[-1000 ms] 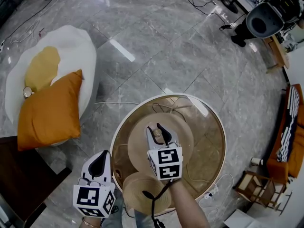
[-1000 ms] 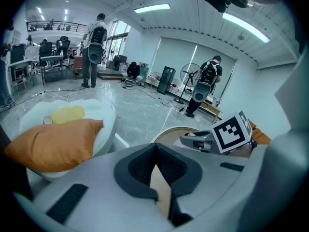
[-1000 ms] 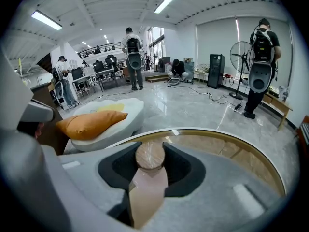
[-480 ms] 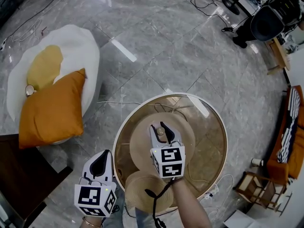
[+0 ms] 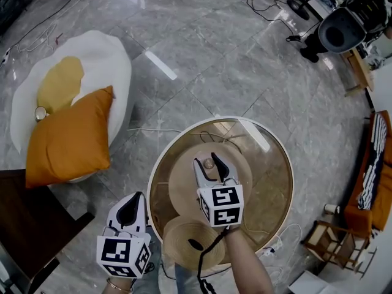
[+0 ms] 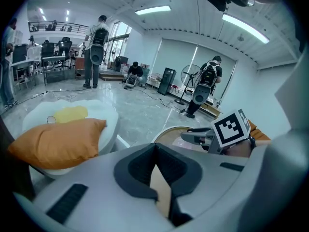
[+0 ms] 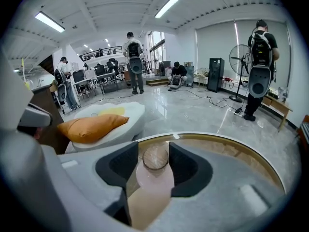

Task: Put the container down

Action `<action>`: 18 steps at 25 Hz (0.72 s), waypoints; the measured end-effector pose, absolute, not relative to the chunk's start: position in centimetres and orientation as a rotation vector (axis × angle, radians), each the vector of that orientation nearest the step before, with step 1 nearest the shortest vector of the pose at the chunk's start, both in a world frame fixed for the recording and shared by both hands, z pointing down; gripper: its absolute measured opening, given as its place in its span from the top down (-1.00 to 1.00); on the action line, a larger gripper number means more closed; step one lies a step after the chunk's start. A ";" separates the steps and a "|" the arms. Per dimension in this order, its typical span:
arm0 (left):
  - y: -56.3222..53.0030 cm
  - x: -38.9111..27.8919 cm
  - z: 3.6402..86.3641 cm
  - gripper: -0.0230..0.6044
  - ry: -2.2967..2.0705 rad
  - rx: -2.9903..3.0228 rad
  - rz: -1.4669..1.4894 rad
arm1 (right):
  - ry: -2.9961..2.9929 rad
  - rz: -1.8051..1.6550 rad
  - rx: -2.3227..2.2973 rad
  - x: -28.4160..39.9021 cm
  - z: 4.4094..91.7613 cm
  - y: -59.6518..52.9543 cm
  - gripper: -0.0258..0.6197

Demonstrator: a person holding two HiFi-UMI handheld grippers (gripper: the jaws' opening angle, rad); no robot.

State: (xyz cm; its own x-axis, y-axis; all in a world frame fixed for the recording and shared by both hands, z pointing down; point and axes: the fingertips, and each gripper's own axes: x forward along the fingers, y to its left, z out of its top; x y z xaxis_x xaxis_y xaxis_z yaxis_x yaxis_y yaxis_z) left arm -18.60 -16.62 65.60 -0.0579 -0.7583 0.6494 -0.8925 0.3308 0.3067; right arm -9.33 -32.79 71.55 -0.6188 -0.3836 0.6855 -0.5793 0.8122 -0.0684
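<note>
A small pink container [image 5: 209, 163] with a clear round lid [image 7: 155, 157] stands on the round glass table [image 5: 278, 152]. It stands over the tan disc [image 5: 180, 185] at the table's middle. My right gripper [image 5: 212, 165] reaches over the table with the container between its jaws. The jaws are opening, and in the right gripper view thin gaps show between the pads [image 7: 126, 162] and the container [image 7: 154, 177]. My left gripper [image 5: 131, 206] hangs off the table's near left edge. It is shut, with nothing in it, and its tips meet in the left gripper view [image 6: 155, 147].
A woven straw hat [image 5: 184, 245] lies at the table's near edge. A white floor seat [image 5: 107, 63] with an orange pillow [image 5: 67, 136] lies to the left, with dark furniture [image 5: 24, 225] nearer. A wooden stool [image 5: 331, 244] stands right. Cables cross the floor, and people stand far off.
The right gripper's jaws have spread wider around the container. The gripper and the view shifted slightly; the left gripper stayed put.
</note>
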 end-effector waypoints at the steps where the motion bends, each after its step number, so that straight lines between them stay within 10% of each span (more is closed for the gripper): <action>1: -16.6 -18.6 65.4 0.94 -1.846 1.462 0.222 | -2.314 0.374 0.710 -9.2 71.2 -32.8 0.35; 18: -14.1 -15.8 62.6 0.94 -1.856 1.500 0.215 | -2.385 0.404 0.793 -4.0 64.7 -30.2 0.35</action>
State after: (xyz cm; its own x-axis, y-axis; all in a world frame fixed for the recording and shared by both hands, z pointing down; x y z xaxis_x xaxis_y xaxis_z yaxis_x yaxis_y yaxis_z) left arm -15.77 -14.11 62.56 -0.0549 -0.7803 0.6229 -0.9022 0.3061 0.3039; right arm -3.99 -30.19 64.67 -0.6504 -0.4444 0.6161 -0.6226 0.7765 -0.0972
